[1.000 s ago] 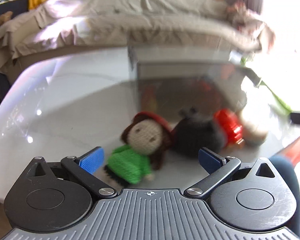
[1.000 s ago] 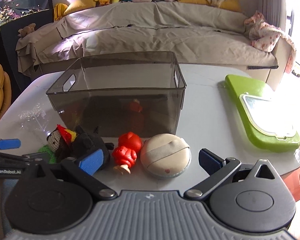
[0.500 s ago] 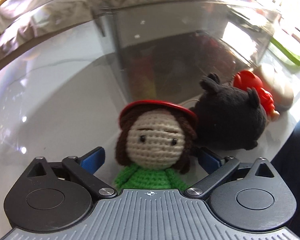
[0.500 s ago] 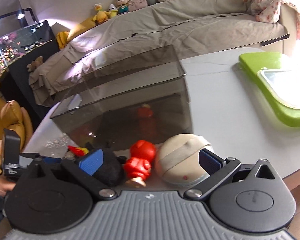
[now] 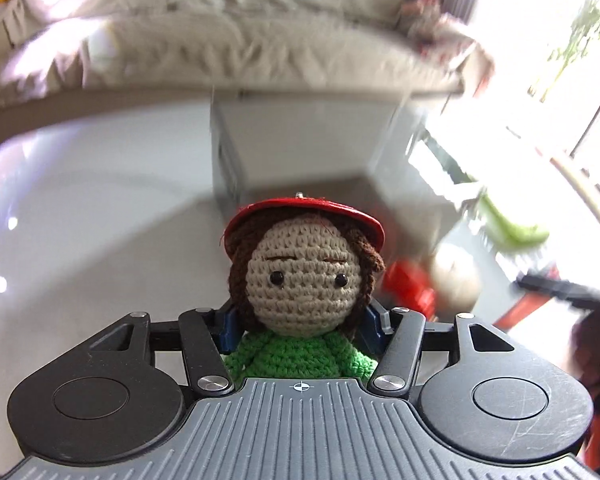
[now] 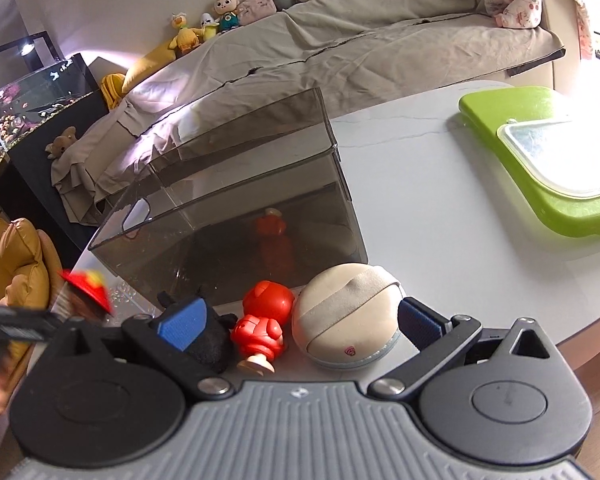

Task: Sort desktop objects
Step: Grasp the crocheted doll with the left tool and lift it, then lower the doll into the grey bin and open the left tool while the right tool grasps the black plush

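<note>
Gripping the crochet doll (image 5: 303, 280) at neck level, the left gripper (image 5: 302, 326) has its jaws drawn in against both sides of the brown hair; the doll sits upright, face toward the camera, red hat on top, green body between the jaws. Behind the doll, blurred, lie the red figure (image 5: 410, 284) and the round cream pad (image 5: 456, 280) on the desk (image 5: 80, 220), with the smoky plastic bin (image 5: 300, 148) farther back.

The right gripper (image 6: 298, 322) hangs with its jaws spread wide and nothing held. Between its fingers, on the desk, lie the black plush toy (image 6: 210, 344), the red figure (image 6: 262, 320) and the cream pad (image 6: 348, 316), side by side just in front of the bin (image 6: 236, 200). Green lidded container (image 6: 540, 160) well off to the right. In this view the doll's red hat (image 6: 88, 286) shows at the left edge, raised beside the bin. Sofa (image 6: 340, 48) behind the desk.
</note>
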`<state>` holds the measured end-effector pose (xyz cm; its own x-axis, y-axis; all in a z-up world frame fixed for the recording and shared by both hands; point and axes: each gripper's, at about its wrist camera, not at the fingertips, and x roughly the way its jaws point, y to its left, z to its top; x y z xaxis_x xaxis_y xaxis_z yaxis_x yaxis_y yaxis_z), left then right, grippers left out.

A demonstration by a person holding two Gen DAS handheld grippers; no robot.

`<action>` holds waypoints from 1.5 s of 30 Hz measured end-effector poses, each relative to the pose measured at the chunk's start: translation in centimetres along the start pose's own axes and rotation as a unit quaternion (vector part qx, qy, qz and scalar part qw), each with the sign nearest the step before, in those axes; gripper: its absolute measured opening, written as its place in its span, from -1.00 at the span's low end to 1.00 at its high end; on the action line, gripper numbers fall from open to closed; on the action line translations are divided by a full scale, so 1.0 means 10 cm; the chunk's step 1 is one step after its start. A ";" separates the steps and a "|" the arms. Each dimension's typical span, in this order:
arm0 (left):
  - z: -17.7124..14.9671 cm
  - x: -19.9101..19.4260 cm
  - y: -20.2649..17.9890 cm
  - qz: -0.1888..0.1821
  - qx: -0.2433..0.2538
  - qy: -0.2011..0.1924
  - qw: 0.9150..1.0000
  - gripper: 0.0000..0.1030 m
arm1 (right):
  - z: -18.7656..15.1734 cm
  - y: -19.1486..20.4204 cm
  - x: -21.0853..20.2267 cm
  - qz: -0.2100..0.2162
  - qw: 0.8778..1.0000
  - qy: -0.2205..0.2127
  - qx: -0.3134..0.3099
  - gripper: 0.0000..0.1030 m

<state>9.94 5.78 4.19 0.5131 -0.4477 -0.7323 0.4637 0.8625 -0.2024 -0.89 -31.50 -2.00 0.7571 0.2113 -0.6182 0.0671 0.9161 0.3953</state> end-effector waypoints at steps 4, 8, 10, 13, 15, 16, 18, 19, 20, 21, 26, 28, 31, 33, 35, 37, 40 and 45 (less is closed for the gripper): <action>0.59 0.23 -0.15 0.022 0.007 0.008 1.000 0.19 | 0.04 -0.01 0.04 0.020 1.000 -0.008 0.009 1.00; 0.83 1.06 -0.20 0.061 0.011 0.093 0.994 0.20 | 0.08 0.00 0.03 0.022 0.999 -0.022 0.015 1.00; 0.96 1.48 -0.22 0.080 0.013 0.135 0.988 0.20 | 0.08 -0.05 -0.05 0.019 0.999 -0.034 0.013 1.00; 1.14 2.10 -0.26 0.108 0.017 0.198 0.974 0.20 | 0.06 -0.22 -0.24 -0.005 0.998 -0.062 0.007 1.00; 1.18 2.42 -0.28 0.124 0.023 0.236 0.964 0.19 | 0.05 -0.36 -0.33 -0.022 0.997 -0.078 0.007 1.00; 1.16 2.51 -0.29 0.130 0.019 0.252 0.959 0.20 | 0.04 -0.42 -0.36 -0.030 0.996 -0.083 0.007 1.00; 1.10 2.67 -0.29 0.138 0.015 0.281 0.950 0.25 | 0.07 -0.53 -0.35 -0.039 0.996 -0.083 0.011 1.00; 1.06 2.72 -0.29 0.145 0.016 0.288 0.947 0.27 | 0.09 -0.54 -0.33 -0.037 0.996 -0.081 0.011 1.00; 1.02 2.78 -0.29 0.153 0.017 0.294 0.943 0.29 | 0.10 -0.55 -0.31 -0.033 0.996 -0.079 0.011 1.00; 0.99 2.79 -0.28 0.151 0.016 0.293 0.944 0.33 | 0.12 -0.55 -0.28 -0.030 0.997 -0.077 0.011 1.00; 0.95 2.65 -0.31 0.117 0.004 0.272 0.955 0.45 | 0.12 -0.44 -0.17 0.002 0.998 -0.056 -0.005 1.00; 1.02 2.46 -0.29 0.089 -0.009 0.254 0.963 0.61 | 0.12 -0.34 -0.14 0.016 0.998 -0.050 -0.023 1.00; 1.07 1.91 -0.39 0.055 -0.010 0.185 0.981 0.82 | 0.11 -0.14 -0.14 0.044 0.996 -0.043 -0.058 1.00; 0.96 1.41 -0.54 0.048 0.009 0.121 0.992 0.82 | 0.12 0.07 -0.11 0.060 0.993 -0.033 -0.097 1.00; 0.76 0.98 -0.59 0.059 0.027 0.062 0.996 0.85 | 0.12 0.32 -0.04 0.072 0.986 -0.015 -0.147 1.00; 0.48 0.65 -0.59 0.080 0.037 0.019 0.996 0.92 | 0.10 0.61 0.06 0.080 0.976 0.003 -0.201 1.00; 0.12 0.42 -0.52 0.113 0.021 -0.014 0.993 0.97 | -0.02 1.09 0.35 0.076 0.956 0.037 -0.281 0.85; -0.57 0.19 0.06 0.104 -0.128 -0.026 0.986 1.00 | -0.22 1.65 0.96 0.057 0.925 0.106 -0.359 0.67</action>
<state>7.12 6.79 -1.04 0.6177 -0.2609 -0.7419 0.1509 0.9652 -0.2138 6.06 -13.57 -2.91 0.5833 0.3122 -0.7499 -0.5120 0.8580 -0.0410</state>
